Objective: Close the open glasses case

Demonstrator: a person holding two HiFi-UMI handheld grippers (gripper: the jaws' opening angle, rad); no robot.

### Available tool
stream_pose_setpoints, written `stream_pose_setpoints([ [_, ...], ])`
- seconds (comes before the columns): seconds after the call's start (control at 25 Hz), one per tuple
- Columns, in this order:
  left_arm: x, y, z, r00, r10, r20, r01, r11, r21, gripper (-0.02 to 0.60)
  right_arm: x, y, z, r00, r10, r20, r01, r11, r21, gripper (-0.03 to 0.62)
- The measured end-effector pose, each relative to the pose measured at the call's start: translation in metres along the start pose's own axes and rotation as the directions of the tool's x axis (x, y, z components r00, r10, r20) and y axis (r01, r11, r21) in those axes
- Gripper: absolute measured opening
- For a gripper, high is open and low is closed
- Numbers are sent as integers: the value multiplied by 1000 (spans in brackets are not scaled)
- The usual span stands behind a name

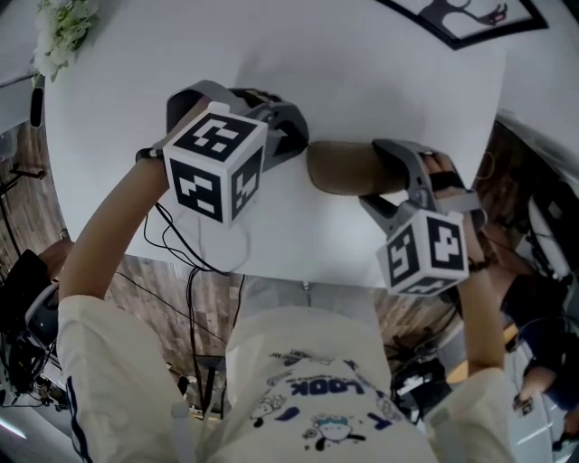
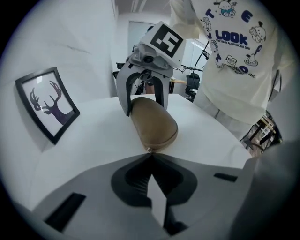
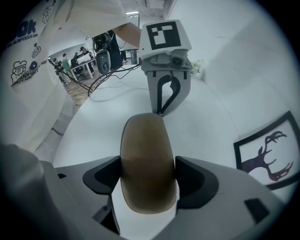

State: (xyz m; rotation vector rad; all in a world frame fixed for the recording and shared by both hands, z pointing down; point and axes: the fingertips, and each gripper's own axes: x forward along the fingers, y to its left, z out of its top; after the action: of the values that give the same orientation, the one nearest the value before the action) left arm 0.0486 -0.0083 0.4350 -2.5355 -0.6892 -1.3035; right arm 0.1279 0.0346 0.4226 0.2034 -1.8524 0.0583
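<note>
A tan, rounded glasses case (image 1: 348, 167) lies on the white table (image 1: 380, 72), its lid down. My right gripper (image 3: 147, 176) is shut on the case (image 3: 147, 164); its jaws press the two long sides near one end. My left gripper (image 2: 150, 153) is shut, with its tips at the other end of the case (image 2: 152, 124), pinching the small metal zipper pull (image 2: 149, 150) there. In the head view the left gripper (image 1: 303, 145) meets the case from the left and the right gripper (image 1: 384, 172) straddles it from the right.
A black-framed deer picture (image 2: 47, 101) lies on the table beyond the case. White flowers (image 1: 63, 27) stand at the far left corner. The table's near edge (image 1: 298, 280) runs just in front of the person's body, with cables hanging below it.
</note>
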Motion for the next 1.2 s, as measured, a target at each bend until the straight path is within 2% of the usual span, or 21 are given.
stream_pose_setpoints([
  [0.12,-4,-2,-3,1000,20,-4,-20,1000,-1,-2,1,-2,2,1000,3,-2,-3,1000,24,345],
  [0.24,-5,-11,-4,1000,24,13,-23,999,-36,-2,2,-3,4,1000,-2,17,0,998,69,347],
  [0.4,-3,-27,1,997,65,39,-61,992,-112,0,1,-7,8,999,-20,31,15,990,142,348],
  [0.56,0,-28,8,990,134,38,-124,972,-197,0,-1,-10,4,999,-41,31,34,981,191,350],
  [0.8,-2,-29,7,977,214,28,-194,929,-316,0,0,-16,10,997,-73,22,64,960,274,350],
  [1.08,-5,-23,1,945,328,-4,-296,846,-444,0,5,-17,14,993,-115,-11,110,909,401,350],
  [1.2,-3,-32,8,947,322,22,-276,843,-461,0,3,-18,20,991,-132,-24,129,885,447,350],
])
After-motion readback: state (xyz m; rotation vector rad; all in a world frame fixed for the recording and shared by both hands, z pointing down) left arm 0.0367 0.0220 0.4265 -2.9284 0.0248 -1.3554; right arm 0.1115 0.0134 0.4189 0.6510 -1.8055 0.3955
